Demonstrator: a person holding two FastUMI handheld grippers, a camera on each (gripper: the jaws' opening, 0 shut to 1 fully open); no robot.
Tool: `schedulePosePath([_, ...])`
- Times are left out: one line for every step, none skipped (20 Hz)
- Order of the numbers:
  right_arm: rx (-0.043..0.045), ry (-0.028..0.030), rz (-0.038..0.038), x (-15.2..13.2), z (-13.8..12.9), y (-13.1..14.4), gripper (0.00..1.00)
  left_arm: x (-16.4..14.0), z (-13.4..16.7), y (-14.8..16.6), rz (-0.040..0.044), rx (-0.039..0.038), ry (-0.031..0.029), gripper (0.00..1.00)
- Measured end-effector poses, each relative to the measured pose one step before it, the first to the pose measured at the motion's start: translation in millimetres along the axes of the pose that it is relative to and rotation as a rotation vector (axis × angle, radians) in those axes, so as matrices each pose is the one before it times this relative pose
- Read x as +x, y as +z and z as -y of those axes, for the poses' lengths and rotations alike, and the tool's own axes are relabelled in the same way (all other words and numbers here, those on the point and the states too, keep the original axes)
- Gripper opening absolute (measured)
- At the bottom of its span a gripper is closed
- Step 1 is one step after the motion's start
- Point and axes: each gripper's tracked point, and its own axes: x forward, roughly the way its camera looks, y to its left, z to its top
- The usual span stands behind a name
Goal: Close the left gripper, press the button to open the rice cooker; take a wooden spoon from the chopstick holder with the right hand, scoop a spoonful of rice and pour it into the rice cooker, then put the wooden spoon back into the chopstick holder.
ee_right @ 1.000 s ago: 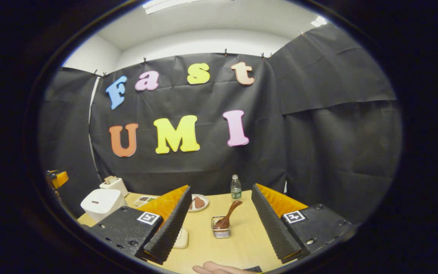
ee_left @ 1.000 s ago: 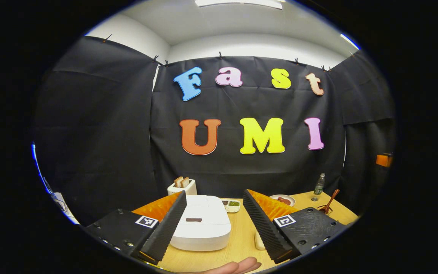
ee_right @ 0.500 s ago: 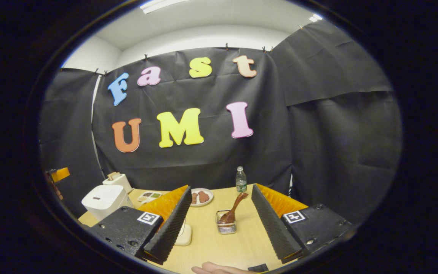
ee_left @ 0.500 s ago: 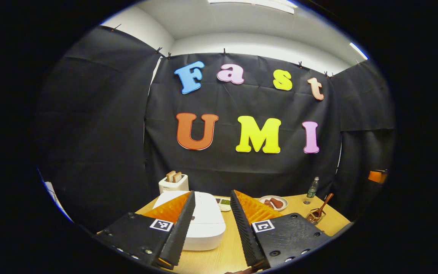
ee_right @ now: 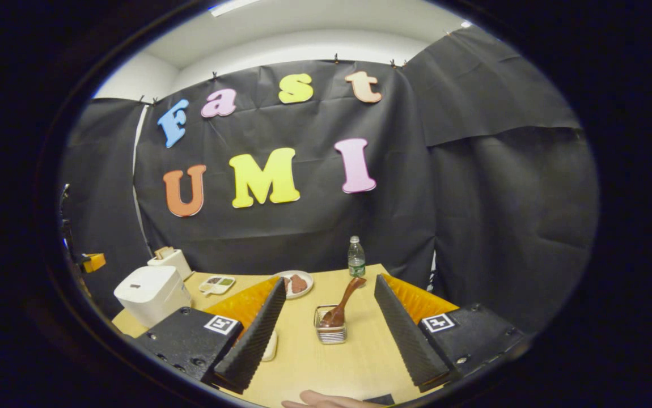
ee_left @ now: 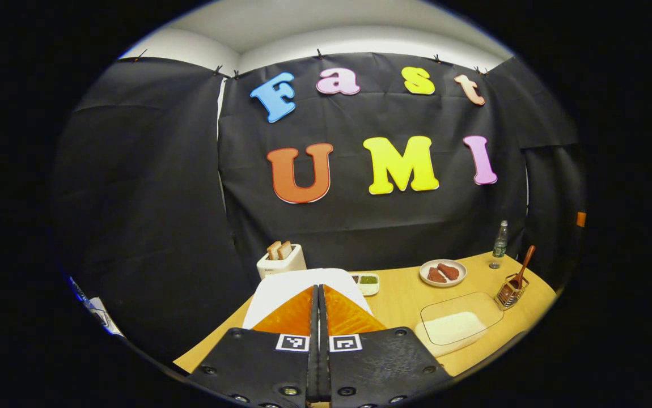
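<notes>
The white rice cooker (ee_left: 280, 283) stands closed on the wooden table, just beyond my left gripper (ee_left: 318, 288), which is shut with nothing between its fingers. The cooker (ee_right: 150, 292) sits far left in the right gripper view. A wire chopstick holder (ee_right: 330, 332) with a brown wooden spoon (ee_right: 345, 297) leaning in it stands ahead of my right gripper (ee_right: 329, 279), which is open and apart from it. The holder (ee_left: 508, 290) is at the table's far right in the left gripper view. A clear tray of rice (ee_left: 455, 326) lies right of the left gripper.
A toaster (ee_left: 280, 259) with bread stands behind the cooker. A small sauce dish (ee_left: 367, 281), a plate of meat (ee_left: 443, 273) and a water bottle (ee_left: 499, 243) line the back of the table (ee_left: 399, 300). A hand (ee_right: 314, 402) shows at the bottom edge.
My left gripper's fingers have gone from wide open to fully shut, and it has moved in over the rice cooker. The right gripper has stayed open and barely shifted.
</notes>
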Motion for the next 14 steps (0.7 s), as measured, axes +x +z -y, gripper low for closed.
schedulePosePath([-0.01451,-0.01702,0.00103,5.92,6.85,-4.25,1.0,10.68,-4.05,-8.97,-0.03449,-0.00683,0.0091,0.0])
schedulePosePath([-0.01033,-0.01455,-0.00645,5.62,6.09,-4.76,1.0,10.59,-2.5,-7.17,-0.02478,-0.00356,0.00363,0.0])
schedulePosePath([-0.00001,-0.0082,-0.00817,5.63,4.28,-6.1,1.0,9.66,-1.9,-6.04,-0.02121,-0.00853,0.00045,0.0])
schedulePosePath([0.00149,-0.00795,-0.01405,4.92,3.92,-6.09,1.0,7.7,-1.13,-3.17,-0.01313,-0.00715,0.00078,0.0])
schedulePosePath([0.00128,-0.0039,-0.01129,5.87,3.47,-5.74,1.0,13.92,-3.59,-4.74,-0.01898,0.00393,0.00443,0.0])
schedulePosePath([0.00299,0.00502,-0.02173,4.07,1.26,-6.43,0.98,11.35,-4.98,-8.83,-0.03394,0.00448,0.01188,0.0])
schedulePosePath([0.0078,0.00203,-0.00835,3.44,2.49,-4.9,1.0,13.15,-5.95,-9.93,-0.03562,-0.00578,0.0155,0.0])
schedulePosePath([0.00134,-0.00448,0.00362,1.93,3.79,0.46,0.99,10.71,-1.95,-11.88,-0.05348,-0.00924,0.00237,0.0])
schedulePosePath([-0.00002,-0.00529,0.00215,2.87,4.08,-0.45,1.0,9.52,-3.72,-7.85,-0.02883,-0.0148,0.00421,0.0])
schedulePosePath([0.00145,0.00106,-0.00069,2.09,1.94,-1.46,0.99,6.67,-3.01,-4.42,-0.0132,-0.00419,0.00467,0.0])
schedulePosePath([-0.00104,-0.00104,-0.00941,1.88,1.59,-3.8,0.99,4.39,-2.13,-1.18,-0.0006,-0.00048,0.00196,0.0])
schedulePosePath([0.00162,-0.00463,-0.00345,0.85,3.23,-1.28,1.0,3.77,-0.85,-3.63,-0.01078,-0.01063,-0.00782,0.0])
schedulePosePath([-0.00061,-0.0062,-0.00333,1.21,3.08,-0.34,0.99,3.04,2.77,-5.48,-0.02846,-0.02477,-0.01491,0.0])
schedulePosePath([-0.00104,-0.00691,-0.00286,0.67,2.29,-0.62,0.99,0.7,1.24,-6.42,-0.02857,-0.01967,-0.00454,0.0])
